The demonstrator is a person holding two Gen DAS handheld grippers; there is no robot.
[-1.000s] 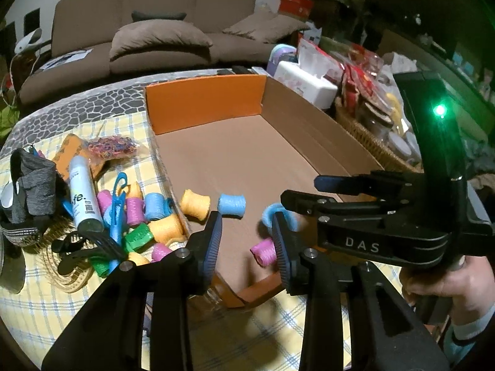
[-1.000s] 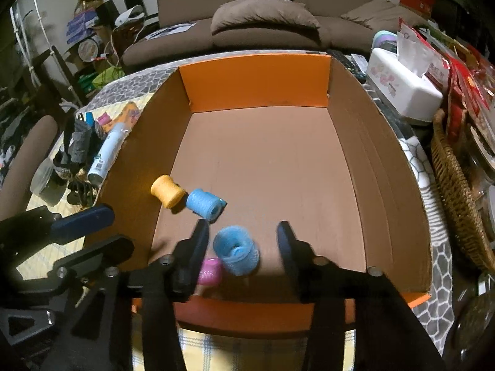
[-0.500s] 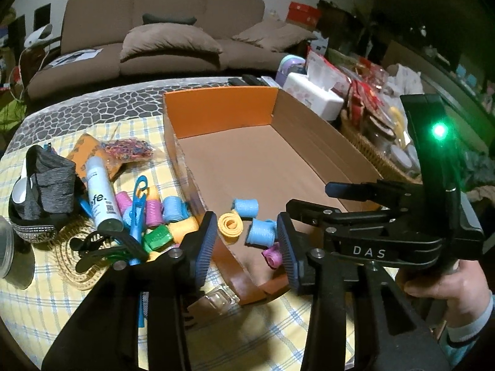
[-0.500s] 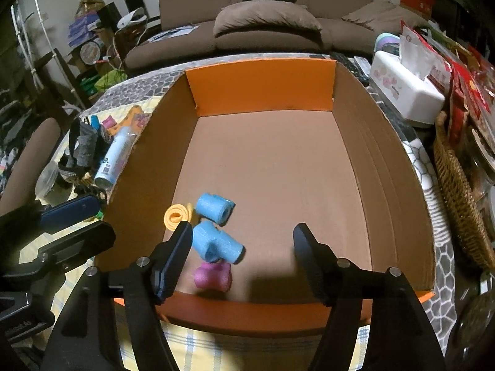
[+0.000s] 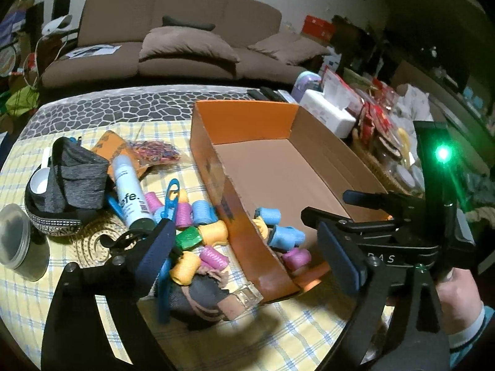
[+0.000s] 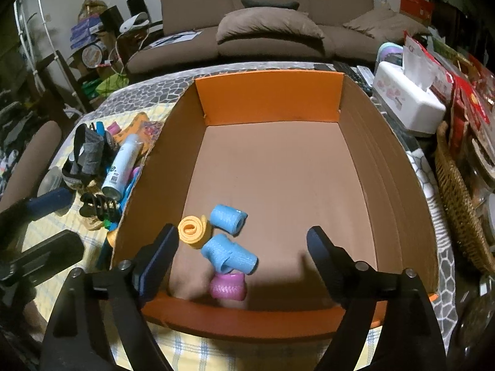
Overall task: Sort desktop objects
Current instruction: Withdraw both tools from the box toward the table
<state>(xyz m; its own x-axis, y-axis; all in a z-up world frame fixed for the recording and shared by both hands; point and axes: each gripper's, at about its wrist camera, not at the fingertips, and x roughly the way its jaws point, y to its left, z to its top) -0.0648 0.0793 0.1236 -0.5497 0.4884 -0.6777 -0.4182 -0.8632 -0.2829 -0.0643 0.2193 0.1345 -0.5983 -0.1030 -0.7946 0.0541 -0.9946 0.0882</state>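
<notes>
Surface: yellow checked tablecloth [image 5: 253, 337], cluttered.
Room: brown sofa [image 6: 266, 27] behind.
Box [image 6: 278, 99]: held four foam rollers [image 6: 229, 255] (near corner).
L gripper [image 5: 247, 247], R gripper [image 6: 243, 250]: jaws apart, empty.

A brown sofa [image 6: 266, 15] is standing behind the table, with a brown cushion [image 6: 269, 27] lying on its seat. A white tissue box [image 6: 408, 102] is sitting just beside the table's right edge, near a wicker basket [image 6: 461, 207]. A red box [image 5: 318, 27] is resting beyond the sofa's right end. A yellow checked tablecloth [image 5: 278, 337] is covering the table.
</notes>
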